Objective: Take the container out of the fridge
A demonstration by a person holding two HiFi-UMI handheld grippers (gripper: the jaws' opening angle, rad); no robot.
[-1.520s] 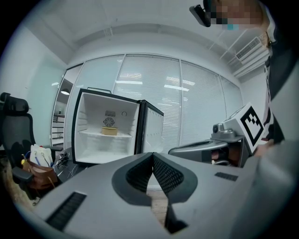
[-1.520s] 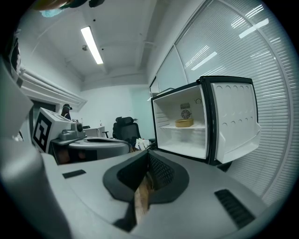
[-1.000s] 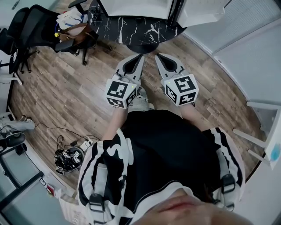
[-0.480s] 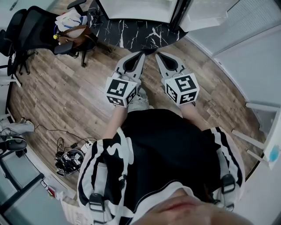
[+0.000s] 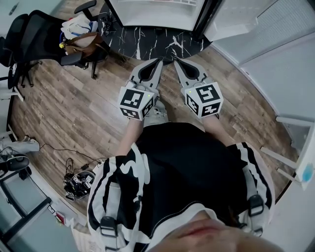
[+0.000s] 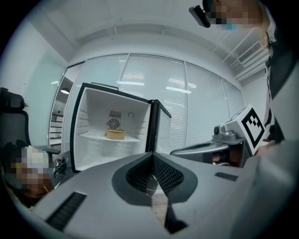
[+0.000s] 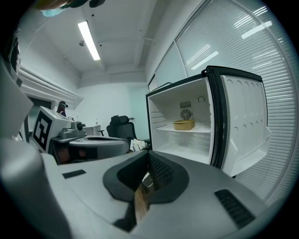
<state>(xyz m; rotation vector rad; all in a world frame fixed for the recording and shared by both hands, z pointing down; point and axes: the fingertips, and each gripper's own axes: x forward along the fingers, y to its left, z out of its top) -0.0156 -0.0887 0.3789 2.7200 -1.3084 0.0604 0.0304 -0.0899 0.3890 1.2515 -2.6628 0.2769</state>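
A small white fridge (image 6: 110, 133) stands ahead with its door (image 7: 245, 126) swung open to the right. On its shelf sits a shallow tan container (image 6: 115, 134), also seen as the container (image 7: 183, 124) from the right gripper view. My left gripper (image 5: 158, 61) and right gripper (image 5: 176, 62) are side by side in front of my body, both shut and empty, pointing toward the fridge (image 5: 157, 10) and well short of it. The jaws of each meet at the tips with nothing between them.
A black marbled mat (image 5: 147, 37) lies under the fridge on the wooden floor. A black office chair (image 5: 47, 34) piled with bags stands to the left. Cables and gear (image 5: 78, 182) lie on the floor at lower left. White blinds and wall panels (image 5: 275, 44) run along the right.
The view has crept forward: the fridge and mat have come slightly nearer and lower in the head view. Both grippers stay shut, side by side.
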